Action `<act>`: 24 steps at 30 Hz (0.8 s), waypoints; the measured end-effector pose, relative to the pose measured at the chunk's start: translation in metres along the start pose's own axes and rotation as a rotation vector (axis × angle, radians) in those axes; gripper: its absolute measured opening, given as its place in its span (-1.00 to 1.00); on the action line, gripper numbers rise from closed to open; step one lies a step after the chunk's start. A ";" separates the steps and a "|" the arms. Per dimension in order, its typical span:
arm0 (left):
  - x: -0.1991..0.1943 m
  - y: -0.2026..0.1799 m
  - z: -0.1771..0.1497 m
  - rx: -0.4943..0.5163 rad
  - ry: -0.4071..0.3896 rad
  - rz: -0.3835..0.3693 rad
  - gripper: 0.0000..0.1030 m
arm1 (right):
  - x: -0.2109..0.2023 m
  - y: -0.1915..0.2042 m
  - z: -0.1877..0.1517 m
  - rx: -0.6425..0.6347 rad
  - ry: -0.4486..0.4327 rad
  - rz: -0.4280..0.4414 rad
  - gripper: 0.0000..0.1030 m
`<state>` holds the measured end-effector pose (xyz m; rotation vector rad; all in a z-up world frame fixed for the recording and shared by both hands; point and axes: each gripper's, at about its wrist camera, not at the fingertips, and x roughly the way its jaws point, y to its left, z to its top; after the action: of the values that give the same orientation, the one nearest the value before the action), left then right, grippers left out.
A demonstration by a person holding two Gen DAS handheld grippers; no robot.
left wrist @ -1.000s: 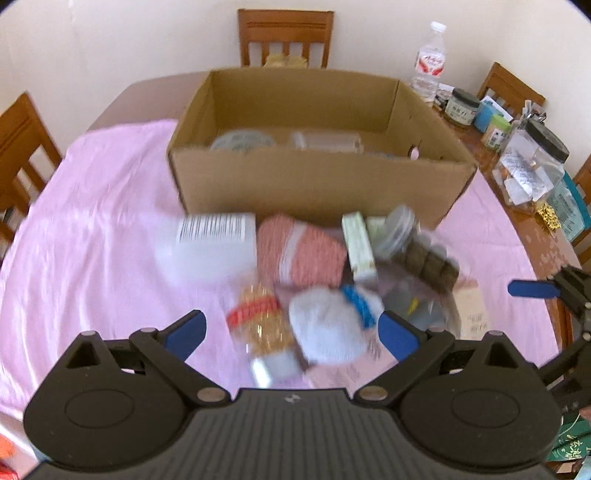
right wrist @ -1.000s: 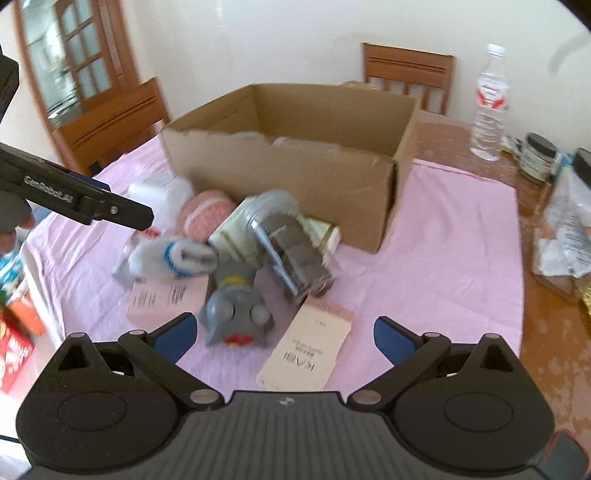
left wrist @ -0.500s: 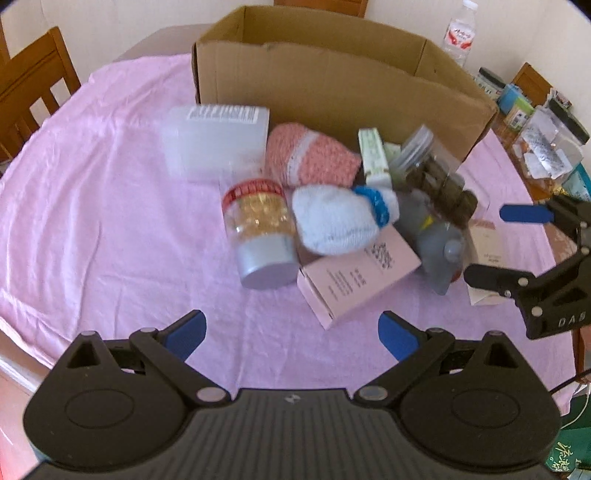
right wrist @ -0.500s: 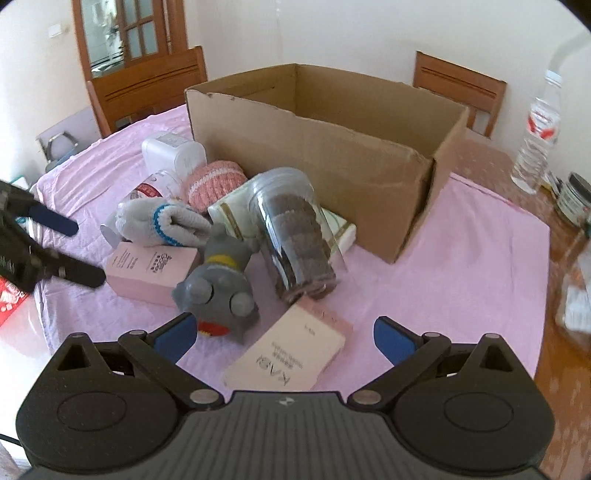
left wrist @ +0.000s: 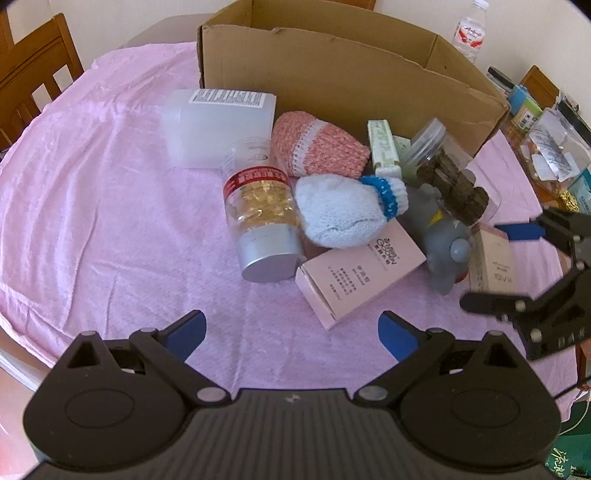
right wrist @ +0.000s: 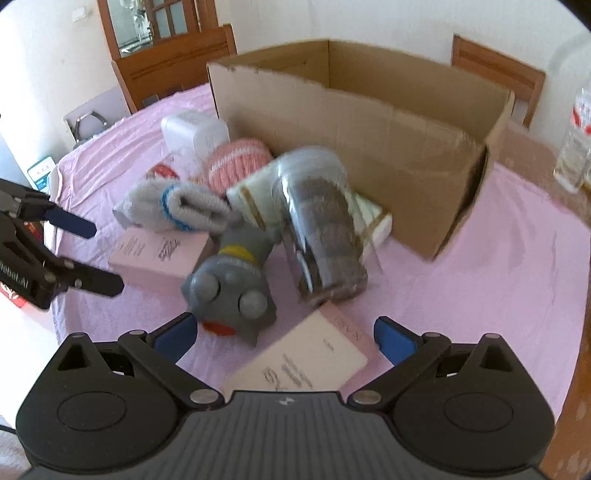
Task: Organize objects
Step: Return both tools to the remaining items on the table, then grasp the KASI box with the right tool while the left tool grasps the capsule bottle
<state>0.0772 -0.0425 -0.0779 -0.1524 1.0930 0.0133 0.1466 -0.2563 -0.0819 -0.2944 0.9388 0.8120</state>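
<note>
A heap of objects lies on the pink cloth in front of a cardboard box (left wrist: pixel 351 70): a capsule bottle (left wrist: pixel 260 210), a white knit sock (left wrist: pixel 338 212), a pink knit roll (left wrist: pixel 317 146), a translucent tub (left wrist: pixel 218 125), a pink carton (left wrist: pixel 360 267), a grey toy (right wrist: pixel 232 284), a clear jar of dark discs (right wrist: pixel 325 236) and a flat pale box (right wrist: pixel 299 365). My left gripper (left wrist: pixel 291 332) is open, short of the pink carton. My right gripper (right wrist: pixel 282 336) is open over the flat box and the toy's head.
Wooden chairs (left wrist: pixel 33 70) ring the table. A water bottle (left wrist: pixel 469 29), small jars and a lidded clear container (left wrist: pixel 550 147) crowd the bare wood at the right. Bare pink cloth (left wrist: pixel 92 221) spreads left of the heap.
Both grippers dropped lower and closer to the heap. The left view tilted down from the box to the objects; the right gripper advanced over the flat box.
</note>
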 end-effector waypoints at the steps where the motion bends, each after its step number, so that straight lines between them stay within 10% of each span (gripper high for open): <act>1: 0.000 -0.001 0.000 0.004 0.001 0.000 0.93 | -0.001 0.001 -0.003 0.000 0.009 0.008 1.00; 24: 0.000 0.010 0.014 0.315 0.039 -0.049 0.93 | -0.006 0.048 -0.033 0.045 -0.006 -0.144 1.00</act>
<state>0.0882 -0.0304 -0.0725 0.1042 1.1154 -0.2059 0.0896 -0.2449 -0.0909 -0.3170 0.9183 0.6584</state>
